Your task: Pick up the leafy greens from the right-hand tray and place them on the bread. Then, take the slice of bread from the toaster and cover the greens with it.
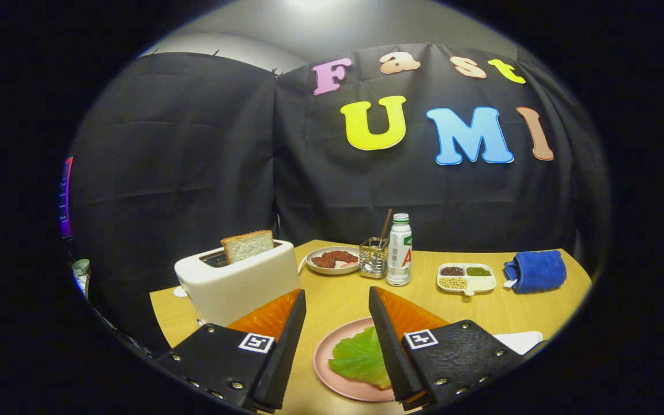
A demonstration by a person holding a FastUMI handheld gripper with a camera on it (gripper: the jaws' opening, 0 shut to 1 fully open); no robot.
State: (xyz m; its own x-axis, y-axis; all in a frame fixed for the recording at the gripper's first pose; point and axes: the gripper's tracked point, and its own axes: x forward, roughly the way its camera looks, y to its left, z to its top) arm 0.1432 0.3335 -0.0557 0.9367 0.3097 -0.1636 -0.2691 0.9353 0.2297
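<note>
Gripper view has the leafy greens (361,358) sitting on a pink plate (332,377), low down between the two fingers and partly tucked under the right one. Can't really make out bread under the leaf from here, so not calling that. The claw (336,300) is spread wide with nothing in it, hanging above the plate with both fingers clear of the greens.

The slice of bread (247,245) is standing upright in the slot of the white toaster (238,279), which sits just beyond the left finger on the wooden desk (338,294).

Further back, roughly straight ahead past the fingertips: a small plate of reddish meat (334,259), then a little metal holder (373,256) with a stick-like thing poking out, and a white bottle with a green cap (399,251) right beside it. Off to the right of those there's a divided white dish (466,277) with dark, green and pale beans in separate compartments, and a rolled blue towel (535,270) next to that. A white tray edge (519,340) peeks out behind the right finger.
</note>
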